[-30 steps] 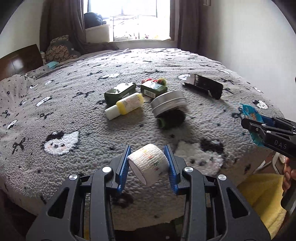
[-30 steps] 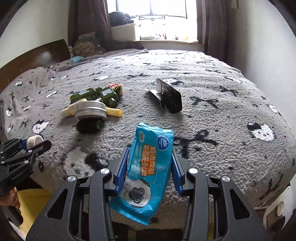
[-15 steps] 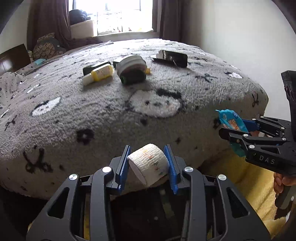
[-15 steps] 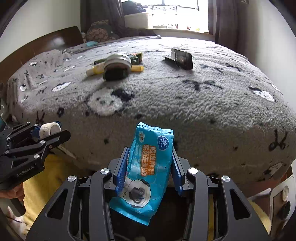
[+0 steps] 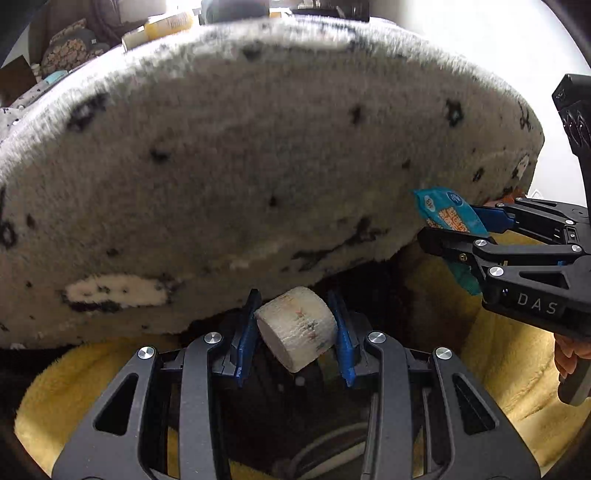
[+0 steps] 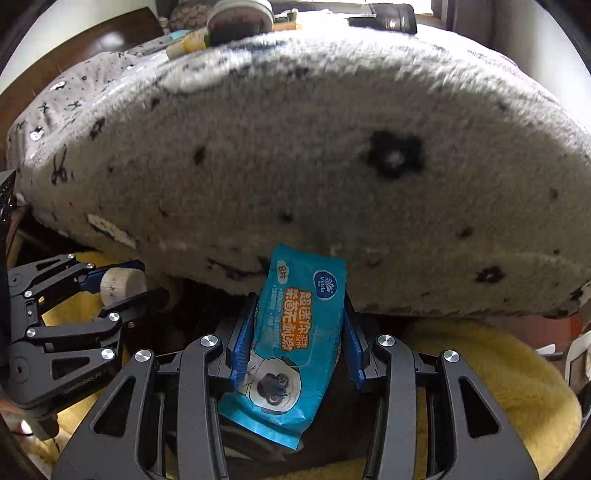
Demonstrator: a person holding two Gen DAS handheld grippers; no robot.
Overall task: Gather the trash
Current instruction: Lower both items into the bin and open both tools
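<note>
My left gripper (image 5: 295,328) is shut on a white bandage roll (image 5: 297,328), held low in front of the bed's side. It also shows at the left of the right wrist view (image 6: 122,284). My right gripper (image 6: 297,332) is shut on a blue wet-wipe packet (image 6: 295,339), also low beside the bed. That packet shows at the right of the left wrist view (image 5: 445,214). Both grippers hang over a dark opening with a yellow fluffy rim (image 5: 498,354); I cannot tell what the opening is.
The bed's grey patterned blanket (image 5: 258,147) fills the view above both grippers. On top of the bed lie a yellow bottle (image 6: 188,42), a round tin (image 6: 240,7) and a black box (image 6: 388,18). A white wall (image 5: 480,37) is at the right.
Both grippers have dropped from above the bed top to below its edge, each still holding its item. The bed's side now fills both views.
</note>
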